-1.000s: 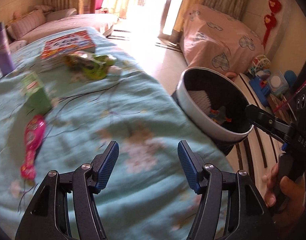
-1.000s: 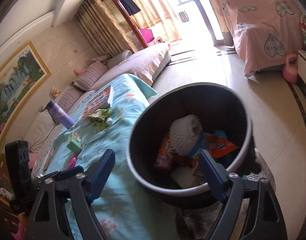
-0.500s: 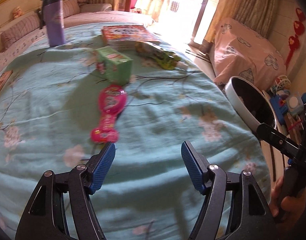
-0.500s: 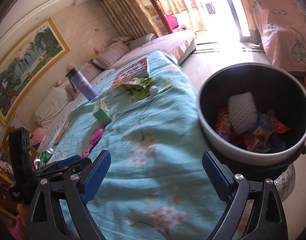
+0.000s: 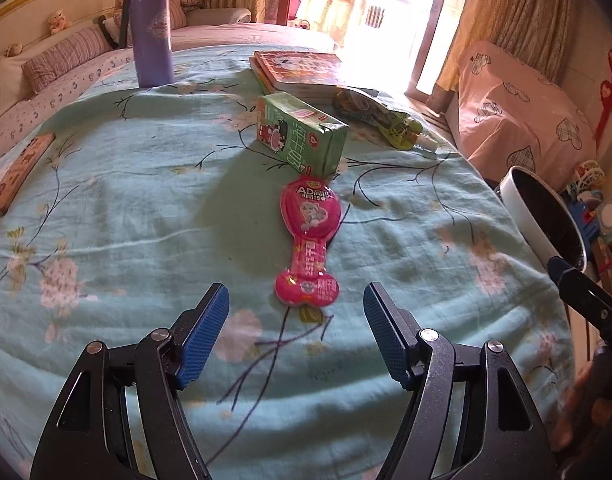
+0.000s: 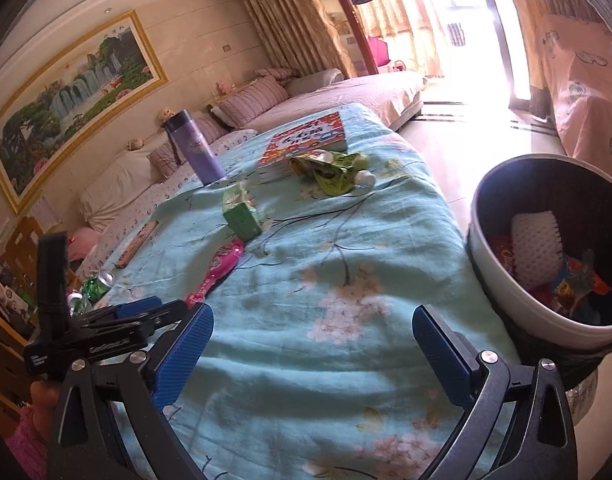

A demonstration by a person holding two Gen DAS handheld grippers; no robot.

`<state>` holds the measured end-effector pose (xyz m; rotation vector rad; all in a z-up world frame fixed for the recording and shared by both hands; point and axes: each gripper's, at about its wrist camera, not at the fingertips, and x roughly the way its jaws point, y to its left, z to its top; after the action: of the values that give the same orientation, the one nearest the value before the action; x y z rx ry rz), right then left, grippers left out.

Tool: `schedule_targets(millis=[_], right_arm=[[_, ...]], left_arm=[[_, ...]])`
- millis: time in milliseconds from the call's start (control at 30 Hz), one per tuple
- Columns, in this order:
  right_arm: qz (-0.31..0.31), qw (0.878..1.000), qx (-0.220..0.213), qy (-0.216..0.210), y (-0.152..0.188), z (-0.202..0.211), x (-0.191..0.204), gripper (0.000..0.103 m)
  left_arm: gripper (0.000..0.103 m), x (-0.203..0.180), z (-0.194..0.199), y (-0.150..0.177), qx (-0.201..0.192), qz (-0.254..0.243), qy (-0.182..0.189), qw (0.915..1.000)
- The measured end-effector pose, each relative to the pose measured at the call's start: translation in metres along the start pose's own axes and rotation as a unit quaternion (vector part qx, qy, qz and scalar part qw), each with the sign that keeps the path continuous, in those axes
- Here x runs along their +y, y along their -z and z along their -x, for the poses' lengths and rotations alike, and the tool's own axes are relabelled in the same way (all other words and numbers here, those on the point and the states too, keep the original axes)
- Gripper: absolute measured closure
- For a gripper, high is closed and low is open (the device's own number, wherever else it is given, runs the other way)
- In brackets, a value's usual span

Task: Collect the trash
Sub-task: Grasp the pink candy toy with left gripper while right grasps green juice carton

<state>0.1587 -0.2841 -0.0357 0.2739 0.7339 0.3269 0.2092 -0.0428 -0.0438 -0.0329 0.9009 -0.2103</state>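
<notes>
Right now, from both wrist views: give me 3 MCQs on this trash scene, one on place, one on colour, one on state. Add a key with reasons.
1. Where is the green carton?
A. in the bin
B. on the bedspread, just beyond the pink wrapper
C. on top of the book

2. What colour is the tumbler?
A. purple
B. red
C. white

3. How does the left hand-held gripper stand?
A. shut on the pink wrapper
B. shut on nothing
C. open, nothing between its pads

Key:
1 B: the carton lies on the bedspread at the far end of the pink wrapper.
2 A: its body is purple under a dark lid.
3 C: the jaws stand apart and the wrapper lies ahead of them.
</notes>
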Motion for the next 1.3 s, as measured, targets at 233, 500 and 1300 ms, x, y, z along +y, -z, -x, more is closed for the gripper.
schedule_targets(millis=[233,500,1300], right_arm=[[-0.007,1.000,0.003,0.017,-0.009,-0.021,0.001,0.002],[-0.032,0.998,0.046,-0.002,-0.030,-0.066,0.001,0.002],[0.092,0.990,0.104,-0.027,-0.078,-0.197,0.077,0.069]], left_arm=[[0.046,-0.007,-0.031,-0.016,0.031,-0.032,-0.014,0.9989],[0.071,0.004,-0.022,-0.007,0.015,-0.047,-0.028,0.9984],[0.056,0.063,-0.013,-0.004,0.009,0.033,-0.037,0.9988]])
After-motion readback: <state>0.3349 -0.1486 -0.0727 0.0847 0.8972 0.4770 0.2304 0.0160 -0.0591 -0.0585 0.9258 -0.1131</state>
